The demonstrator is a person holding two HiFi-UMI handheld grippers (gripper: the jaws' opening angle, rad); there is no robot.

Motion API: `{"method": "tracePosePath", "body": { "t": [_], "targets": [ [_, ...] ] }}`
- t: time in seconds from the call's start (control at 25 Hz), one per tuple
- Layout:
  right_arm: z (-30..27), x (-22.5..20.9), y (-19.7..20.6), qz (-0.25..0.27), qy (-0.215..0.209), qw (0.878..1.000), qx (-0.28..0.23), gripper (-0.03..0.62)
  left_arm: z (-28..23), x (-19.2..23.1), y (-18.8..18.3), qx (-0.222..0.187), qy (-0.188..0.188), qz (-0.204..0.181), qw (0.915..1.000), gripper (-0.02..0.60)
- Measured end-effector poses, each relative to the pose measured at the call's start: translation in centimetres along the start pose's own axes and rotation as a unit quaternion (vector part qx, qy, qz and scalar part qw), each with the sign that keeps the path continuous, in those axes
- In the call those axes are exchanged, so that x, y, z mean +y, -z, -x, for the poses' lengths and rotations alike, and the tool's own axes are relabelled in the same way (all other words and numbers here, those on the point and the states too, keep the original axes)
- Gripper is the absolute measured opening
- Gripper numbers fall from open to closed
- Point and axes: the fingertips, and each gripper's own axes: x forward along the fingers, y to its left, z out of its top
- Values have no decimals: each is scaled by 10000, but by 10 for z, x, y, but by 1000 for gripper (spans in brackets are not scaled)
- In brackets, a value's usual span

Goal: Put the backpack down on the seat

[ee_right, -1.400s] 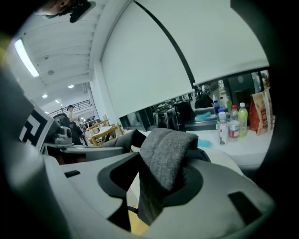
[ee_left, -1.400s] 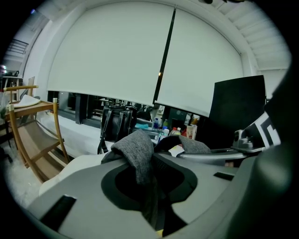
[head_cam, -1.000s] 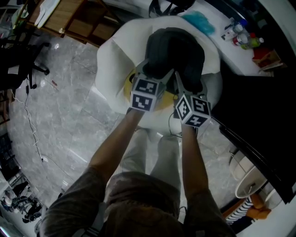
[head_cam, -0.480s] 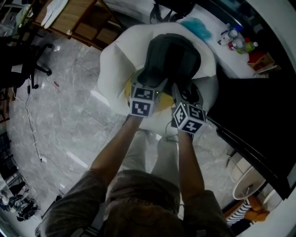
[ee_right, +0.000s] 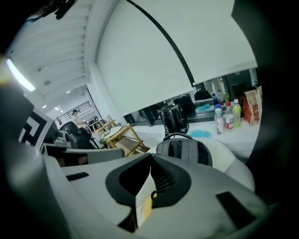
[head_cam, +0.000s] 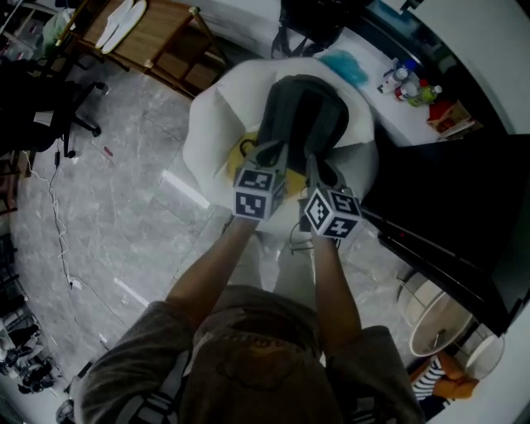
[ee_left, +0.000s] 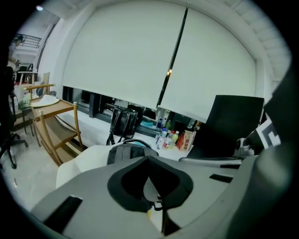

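Observation:
A dark grey backpack (head_cam: 306,112) stands on the white beanbag seat (head_cam: 214,116), its top handle up; it also shows in the left gripper view (ee_left: 125,151) and the right gripper view (ee_right: 187,150). My left gripper (head_cam: 277,155) hovers just in front of the pack's near side, shut, its jaws meeting tip to tip (ee_left: 149,158) with nothing between them. Right beside it, my right gripper (head_cam: 315,168) is likewise shut and empty (ee_right: 151,156). Neither gripper touches the backpack. A yellow patch (head_cam: 240,157) lies on the seat below the left gripper.
A white counter (head_cam: 389,103) with bottles (head_cam: 410,83) and a blue cloth (head_cam: 344,65) runs behind the seat. A black bag (head_cam: 310,16) stands at the back. A wooden shelf (head_cam: 157,33) is at the far left, a black panel (head_cam: 447,199) to the right.
Both grippers have let go of the backpack, drawn back slightly toward me and shut. The backpack stays upright on the seat.

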Motion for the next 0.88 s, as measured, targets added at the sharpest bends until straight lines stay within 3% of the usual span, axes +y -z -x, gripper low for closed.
{"method": "tracePosePath", "body": {
  "t": [0.2, 0.52, 0.88],
  "targets": [
    [37, 28, -12, -76, -339, 9994, 43, 0, 36, -29, -9, 215, 140, 131, 9996, 0],
    [112, 69, -26, -248, -996, 9946, 179, 0, 110, -77, -34, 179, 805, 379, 9959, 0],
    [208, 137, -81, 493, -2157, 9745, -363, 0, 201, -128, -74, -262, 1539, -221, 9875, -2]
  ]
}}
